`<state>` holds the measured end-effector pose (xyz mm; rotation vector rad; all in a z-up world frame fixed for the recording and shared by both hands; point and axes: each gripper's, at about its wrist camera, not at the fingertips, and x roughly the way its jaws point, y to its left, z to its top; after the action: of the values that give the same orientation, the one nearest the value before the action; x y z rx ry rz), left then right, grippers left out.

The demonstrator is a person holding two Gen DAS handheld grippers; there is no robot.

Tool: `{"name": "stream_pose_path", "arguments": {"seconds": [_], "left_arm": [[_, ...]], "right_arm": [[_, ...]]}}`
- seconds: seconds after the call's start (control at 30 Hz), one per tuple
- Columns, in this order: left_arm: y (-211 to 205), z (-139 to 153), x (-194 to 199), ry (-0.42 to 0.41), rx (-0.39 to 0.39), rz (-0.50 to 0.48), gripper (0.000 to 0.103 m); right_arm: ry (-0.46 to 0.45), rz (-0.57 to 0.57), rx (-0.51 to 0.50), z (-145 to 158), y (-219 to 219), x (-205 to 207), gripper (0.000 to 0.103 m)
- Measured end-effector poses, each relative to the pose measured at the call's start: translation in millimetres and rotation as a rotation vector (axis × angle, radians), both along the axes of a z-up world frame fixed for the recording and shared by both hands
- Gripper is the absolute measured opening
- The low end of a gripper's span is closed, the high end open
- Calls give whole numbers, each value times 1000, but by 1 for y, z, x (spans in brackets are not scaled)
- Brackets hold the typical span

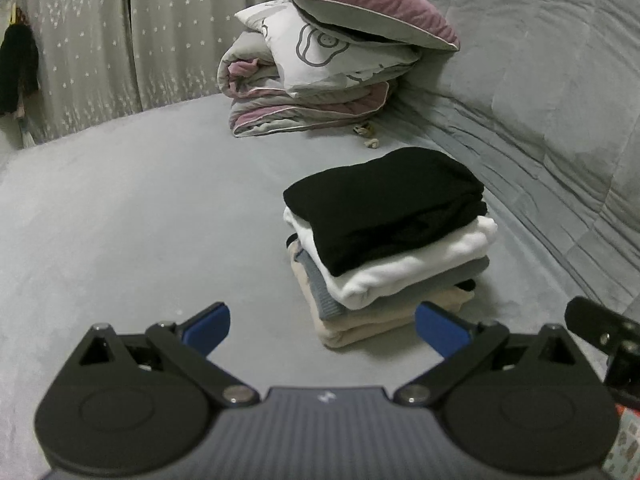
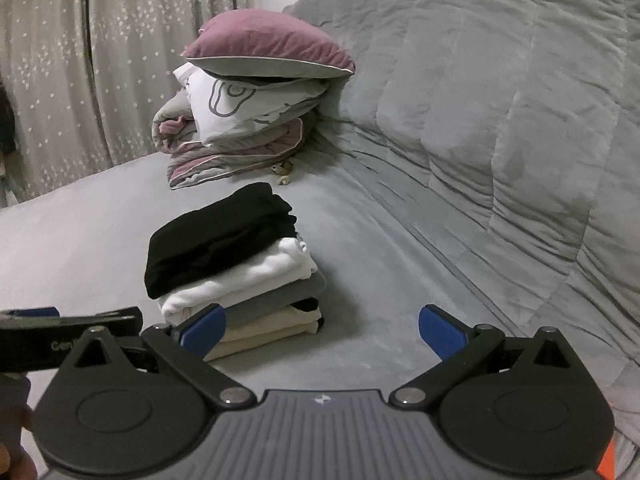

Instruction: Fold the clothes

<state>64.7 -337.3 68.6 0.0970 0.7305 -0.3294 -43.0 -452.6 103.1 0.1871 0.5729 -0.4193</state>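
Note:
A stack of folded clothes [image 1: 384,248] rests on the grey bed: a black garment [image 1: 384,204] on top, a white one [image 1: 404,268] under it, then a grey one and a beige one [image 1: 360,326] at the bottom. My left gripper [image 1: 322,330] stands open just in front of the stack, nothing between its blue pads. In the right wrist view the same stack [image 2: 232,276] lies ahead to the left. My right gripper [image 2: 320,332] is wide open and holds nothing; its left pad [image 2: 202,330] overlaps the stack's near corner in the picture.
A pile of folded bedding with a purple pillow [image 1: 360,4] on top sits at the back of the bed. A thick grey quilt [image 1: 540,100] rises along the right side. Star-patterned curtains [image 1: 100,40] hang behind. Flat grey sheet [image 1: 120,220] spreads to the left.

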Motion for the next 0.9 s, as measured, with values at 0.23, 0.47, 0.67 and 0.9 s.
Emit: {"name": "stream_pose_path", "arguments": {"seconds": [0.23,0.47,0.67,0.9], "left_arm": [[9,-3,3,8,-2,20,103],[12,-4,0,14,-1,11,103],[10,-3,-1,8,5,8,103],[6,-2,-4,1,16,-2,103]], "right_arm": [[4,-13,-1,-2,-2,2,103],[23,-16,3,-7,-5,5,103],[17,-11,13,-8,-8,5,103],[16,-2,22,-10,-8,5,103]]}}
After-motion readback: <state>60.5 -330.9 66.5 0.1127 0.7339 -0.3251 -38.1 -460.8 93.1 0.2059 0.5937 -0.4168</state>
